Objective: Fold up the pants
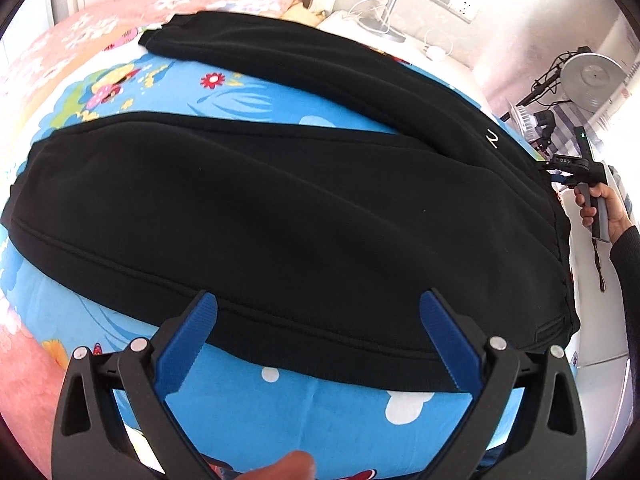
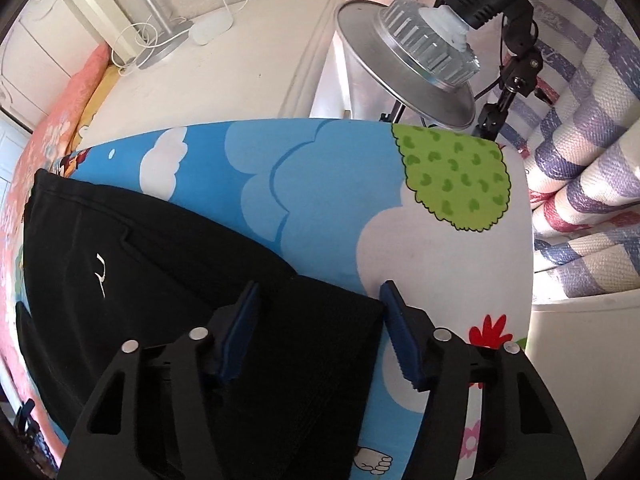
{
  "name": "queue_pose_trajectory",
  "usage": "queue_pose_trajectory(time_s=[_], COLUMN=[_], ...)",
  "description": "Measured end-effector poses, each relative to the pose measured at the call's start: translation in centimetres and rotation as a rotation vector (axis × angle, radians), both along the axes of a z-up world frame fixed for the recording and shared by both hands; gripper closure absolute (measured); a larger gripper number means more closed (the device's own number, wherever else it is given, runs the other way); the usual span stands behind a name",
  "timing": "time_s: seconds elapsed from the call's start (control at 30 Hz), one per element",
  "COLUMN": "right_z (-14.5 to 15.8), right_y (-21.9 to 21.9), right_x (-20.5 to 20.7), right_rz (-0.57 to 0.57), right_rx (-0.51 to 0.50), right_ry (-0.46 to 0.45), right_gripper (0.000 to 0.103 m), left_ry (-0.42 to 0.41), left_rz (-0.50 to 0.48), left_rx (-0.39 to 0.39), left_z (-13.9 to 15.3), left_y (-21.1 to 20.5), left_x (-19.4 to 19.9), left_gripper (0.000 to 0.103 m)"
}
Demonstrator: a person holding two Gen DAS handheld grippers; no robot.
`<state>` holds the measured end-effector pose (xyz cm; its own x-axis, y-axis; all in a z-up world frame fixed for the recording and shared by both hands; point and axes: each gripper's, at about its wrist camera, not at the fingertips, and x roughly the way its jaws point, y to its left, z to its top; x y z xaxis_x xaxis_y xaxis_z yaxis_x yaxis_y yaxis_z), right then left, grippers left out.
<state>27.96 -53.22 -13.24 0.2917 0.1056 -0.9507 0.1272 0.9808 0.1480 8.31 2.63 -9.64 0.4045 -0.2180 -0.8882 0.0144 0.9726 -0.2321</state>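
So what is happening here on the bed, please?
A person is starting to fold black pants spread flat on a cartoon-print bed cover, both legs still apart. The left tool is open over the near leg's lower edge. The right tool is at the waistband corner, which lies between its fingers; they do not seem to press it yet. Nothing is folded so far.
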Motion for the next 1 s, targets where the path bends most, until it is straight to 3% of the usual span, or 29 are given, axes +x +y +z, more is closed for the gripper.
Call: queue_pose_trajectory(time_s=[0.13, 0.17, 0.37, 0.47, 0.57, 0.67, 0.77, 0.83, 0.87, 1.0], right_z=[0.6, 0.8, 8.2, 13.4, 15.9, 14.2, 10.0, 6.5, 4.6, 1.7], right_y=[0.5, 0.6, 5.2, 9.1, 13.9, 17.9, 20.3, 20.8, 20.5, 20.4], right_x=[-0.2, -0.3, -3.9, -9.9, -17.3, -24.6, -29.2, -30.6, -30.6, -31.0], right_rz=[0.016, 0.023, 0.089, 0.163, 0.254, 0.313, 0.321, 0.284, 0.246, 0.144], right_rx=[-0.037, -0.040, -0.189, -0.230, -0.249, -0.202, -0.120, -0.063, -0.019, 0.012], right_ry=[-0.021, -0.029, -0.215, -0.380, -0.483, -0.471, -0.381, -0.301, -0.246, -0.200], right_gripper=[0.056, 0.066, 0.073, 0.073, 0.073, 0.073, 0.074, 0.081, 0.099, 0.099], left_ry=[0.012, 0.013, -0.004, -0.036, -0.081, -0.117, -0.147, -0.147, -0.143, -0.068], left_rz=[0.016, 0.019, 0.018, 0.016, 0.004, -0.001, -0.016, -0.040, -0.053, -0.093], left_rx=[-0.013, -0.014, -0.035, -0.063, -0.117, -0.190, -0.239, -0.264, -0.282, -0.405], left_z=[-0.3, -0.3, 0.3, 1.3, 2.4, 3.1, 3.7, 3.8, 3.7, 2.5], left_y=[0.1, 0.1, 0.2, 0.6, 1.3, 2.2, 2.6, 2.3, 2.1, 0.4], left_x=[0.5, 0.6, 0.7, 0.5, 0.1, -0.1, 0.3, 1.4, 2.0, 8.2], left_gripper=[0.002, 0.002, 0.002, 0.002, 0.002, 0.002, 0.002, 0.002, 0.002, 0.003])
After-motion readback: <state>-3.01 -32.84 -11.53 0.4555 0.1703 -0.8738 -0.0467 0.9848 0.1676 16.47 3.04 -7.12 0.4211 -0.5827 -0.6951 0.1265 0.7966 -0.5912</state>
